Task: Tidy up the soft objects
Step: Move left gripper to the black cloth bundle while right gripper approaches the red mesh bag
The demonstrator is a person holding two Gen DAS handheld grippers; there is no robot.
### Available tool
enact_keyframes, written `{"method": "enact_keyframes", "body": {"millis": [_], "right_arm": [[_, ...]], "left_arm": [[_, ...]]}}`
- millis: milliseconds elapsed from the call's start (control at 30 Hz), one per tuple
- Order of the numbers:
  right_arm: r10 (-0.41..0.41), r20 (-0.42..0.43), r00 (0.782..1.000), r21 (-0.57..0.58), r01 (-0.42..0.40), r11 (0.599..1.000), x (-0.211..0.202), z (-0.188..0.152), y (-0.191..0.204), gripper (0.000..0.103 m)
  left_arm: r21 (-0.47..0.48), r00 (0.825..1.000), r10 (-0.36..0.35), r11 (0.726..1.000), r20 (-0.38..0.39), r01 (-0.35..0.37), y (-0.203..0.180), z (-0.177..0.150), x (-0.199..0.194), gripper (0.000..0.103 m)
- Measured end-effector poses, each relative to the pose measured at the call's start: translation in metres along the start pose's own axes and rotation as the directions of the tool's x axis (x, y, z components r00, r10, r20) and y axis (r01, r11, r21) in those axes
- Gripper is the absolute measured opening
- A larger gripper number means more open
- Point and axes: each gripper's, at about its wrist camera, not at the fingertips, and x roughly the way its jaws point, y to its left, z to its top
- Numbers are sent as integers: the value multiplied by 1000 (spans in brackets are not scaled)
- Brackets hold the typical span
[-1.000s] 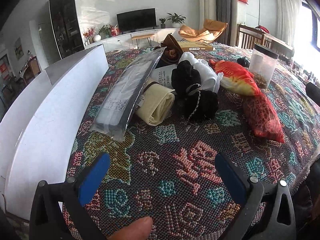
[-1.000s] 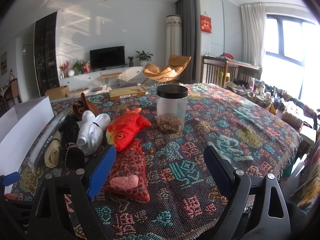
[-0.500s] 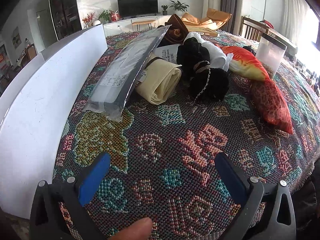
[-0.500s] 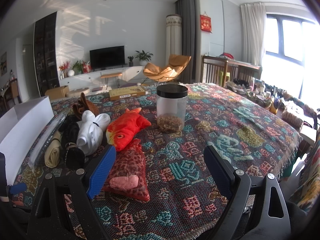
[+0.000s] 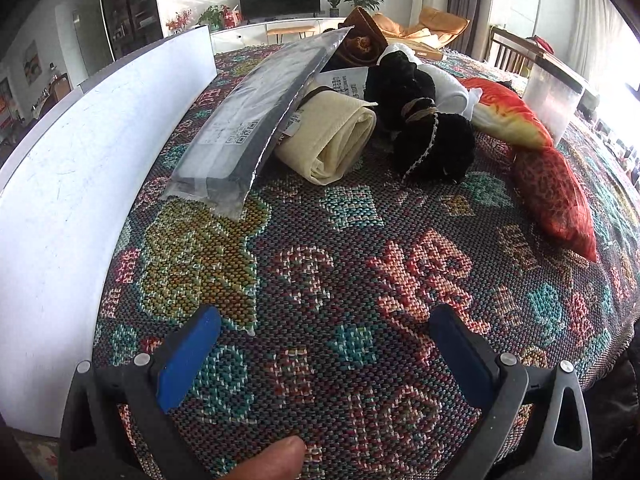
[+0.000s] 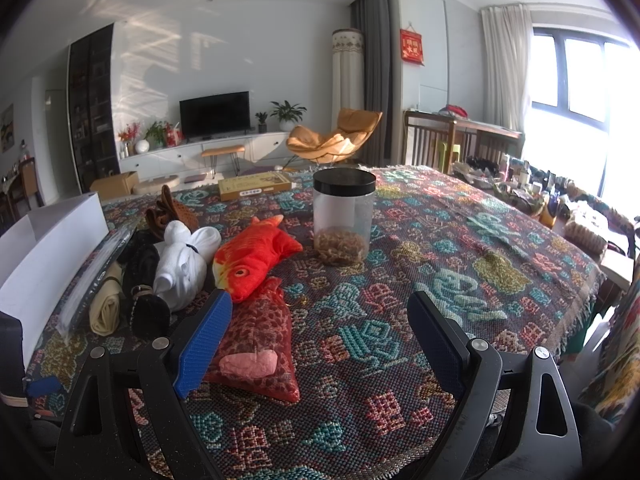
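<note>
Soft things lie in a heap on the patterned tablecloth (image 5: 328,264): a cream rolled cloth (image 5: 332,140), a black fuzzy bundle (image 5: 432,144), a white bundle (image 6: 184,264), an orange plush fish (image 6: 252,260) and a red scaly plush fish (image 6: 260,340). A flat plastic-wrapped package (image 5: 264,112) leans on the heap. My left gripper (image 5: 320,344) is open low over the cloth, short of the heap. My right gripper (image 6: 320,332) is open too, its left finger (image 6: 204,336) over the red scaly fish.
A white box (image 5: 80,184) stands along the left edge of the table. A clear jar with a black lid (image 6: 344,216) stands mid-table, a flat yellow box (image 6: 256,186) behind it. Chairs and a cluttered side table (image 6: 520,184) lie to the right.
My left gripper has moved forward and lower toward the heap, which now looks larger. The right gripper has stayed still.
</note>
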Motion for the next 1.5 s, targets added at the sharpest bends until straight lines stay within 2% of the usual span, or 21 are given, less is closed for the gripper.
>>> {"method": "enact_keyframes", "body": {"millis": [400,500,633,733,800,867,933,1000,1033,1100,1133,1200,1233,1267,1300,1333,1433,1500], "right_arm": [[7,-5,1000,10,-7,1000,1,-2,1,92],[36,-37,999,71,-33,997,10,-7,-7,92],[101,-120,988,267,-66,962,29,-17,-40,92],[186,-180,966,353,-113,929,42,-21,-53,92],[208,-224,952,357,-119,926,49,-21,-50,92],[249,-277,928,335,-149,930,61,-19,-39,92],[305,-329,894,286,-214,934,75,-14,-19,92],[330,-404,853,186,-276,943,92,-13,12,92],[325,-439,838,134,-296,946,99,-14,29,91],[284,-498,819,39,-306,951,110,-21,54,91],[242,-521,819,-3,-285,958,114,-26,62,91],[196,-518,833,-23,-243,970,113,-32,60,86],[184,-510,840,-17,-224,974,110,-33,56,65],[170,-501,848,-5,-200,980,105,-33,49,52],[198,-495,846,43,-203,978,101,-33,39,43],[204,-485,850,75,-192,979,96,-32,31,40],[136,-439,888,116,-95,989,77,-27,8,39],[106,-431,896,143,-48,989,75,-27,-1,39]], "left_arm": [[2,1000,4,1000,1,-4,0,-2,2,103],[-3,1000,5,1000,-22,-5,-1,-2,2,103],[7,999,-7,1000,-44,8,-1,-1,2,103],[35,998,-29,999,-59,31,1,1,2,103],[43,996,-50,998,-76,53,4,3,1,103],[33,993,-91,995,-74,93,10,3,-4,103],[23,990,-125,992,-62,127,15,3,-10,103],[25,990,-130,991,-46,132,18,5,-14,103],[26,991,-125,992,-37,126,19,5,-16,103],[21,993,-118,993,-29,119,20,8,-18,103],[19,993,-118,993,-27,119,21,9,-20,103],[23,993,-119,993,-19,119,21,10,-24,103],[31,993,-118,993,-11,118,19,10,-27,103],[41,993,-114,993,-5,115,18,9,-29,103],[52,994,-109,993,-2,109,17,10,-30,103],[62,995,-103,993,-2,103,17,10,-30,103],[69,995,-96,993,-8,96,14,11,-26,103],[57,994,-105,993,-15,106,13,11,-26,103]]}}
